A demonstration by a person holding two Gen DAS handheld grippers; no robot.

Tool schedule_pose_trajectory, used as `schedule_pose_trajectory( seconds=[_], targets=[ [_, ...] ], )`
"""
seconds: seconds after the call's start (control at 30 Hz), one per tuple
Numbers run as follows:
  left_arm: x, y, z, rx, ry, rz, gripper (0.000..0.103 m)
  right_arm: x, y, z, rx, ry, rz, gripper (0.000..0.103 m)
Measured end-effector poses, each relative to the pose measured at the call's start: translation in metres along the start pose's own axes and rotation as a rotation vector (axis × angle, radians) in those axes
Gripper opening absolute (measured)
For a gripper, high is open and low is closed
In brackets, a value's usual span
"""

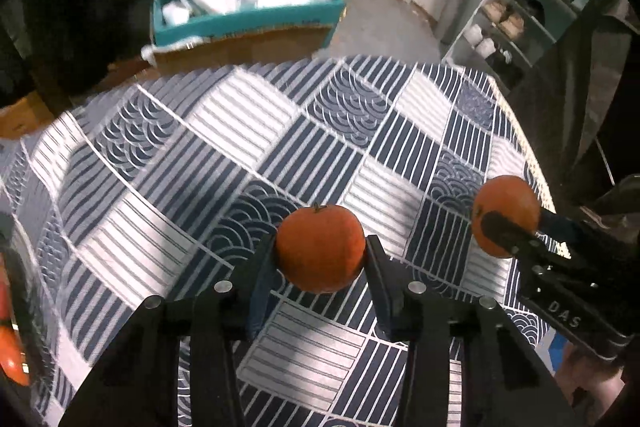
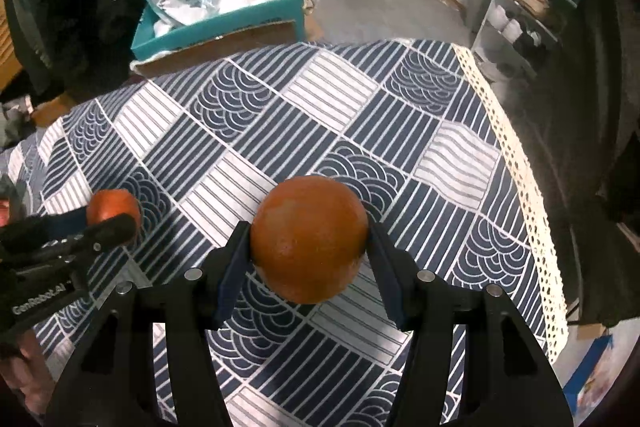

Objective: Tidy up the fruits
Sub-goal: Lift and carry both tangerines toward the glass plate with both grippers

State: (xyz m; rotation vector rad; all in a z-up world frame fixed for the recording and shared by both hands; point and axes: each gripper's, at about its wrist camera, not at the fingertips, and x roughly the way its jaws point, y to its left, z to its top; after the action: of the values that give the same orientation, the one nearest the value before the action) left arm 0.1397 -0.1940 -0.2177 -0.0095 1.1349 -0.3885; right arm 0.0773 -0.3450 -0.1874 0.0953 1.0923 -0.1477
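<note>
Two oranges are off the table at once: our left gripper [image 1: 320, 251] has its jaws clamped on the smaller orange [image 1: 320, 247], stem up, and our right gripper [image 2: 310, 243] has its jaws clamped on the larger orange [image 2: 309, 239]. Both fruits hang above the cloth, not touching it, and each gripper shows at the edge of the other's view.

We judge the task to be in mid-carry. Both pickups are done, but no bowl or tray shows ahead of either pair of jaws. Something red-orange [image 1: 12, 363] sits at the far left edge of the left view, too cut off to name; it may be where the fruit belongs.

Beneath the jaws the table wears a navy-and-white patchwork tablecloth [image 2: 332, 95] with a lace trim on its right side. Beyond its far edge stands a teal box [image 2: 216, 27] stuffed with plastic bags, and to the right a shelf [image 1: 516, 15] of shoes.
</note>
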Motion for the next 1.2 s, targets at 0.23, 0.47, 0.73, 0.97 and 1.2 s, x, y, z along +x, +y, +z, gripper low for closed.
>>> schedule_pose_trajectory(
  seconds=[0.23,0.47,0.73,0.97,1.2],
  targets=[
    [-0.042,0.003,0.006,0.046,-0.096,0.047,0.044,-0.023,0.018,0.009,-0.046,-0.053,0.011,0.058],
    [-0.072,0.01,0.007,0.045,-0.156,0.068,0.044,-0.052,0.034,0.017,-0.085,-0.112,0.025,0.058],
    [-0.107,0.021,0.006,0.042,-0.215,0.079,0.044,-0.08,0.048,0.02,-0.111,-0.157,0.039,0.058],
    [-0.135,0.028,0.001,0.045,-0.257,0.096,0.044,-0.1,0.061,0.021,-0.131,-0.194,0.059,0.058],
    [-0.162,0.042,-0.007,0.039,-0.292,0.114,0.044,-0.115,0.077,0.024,-0.134,-0.223,0.118,0.058]
  ],
)
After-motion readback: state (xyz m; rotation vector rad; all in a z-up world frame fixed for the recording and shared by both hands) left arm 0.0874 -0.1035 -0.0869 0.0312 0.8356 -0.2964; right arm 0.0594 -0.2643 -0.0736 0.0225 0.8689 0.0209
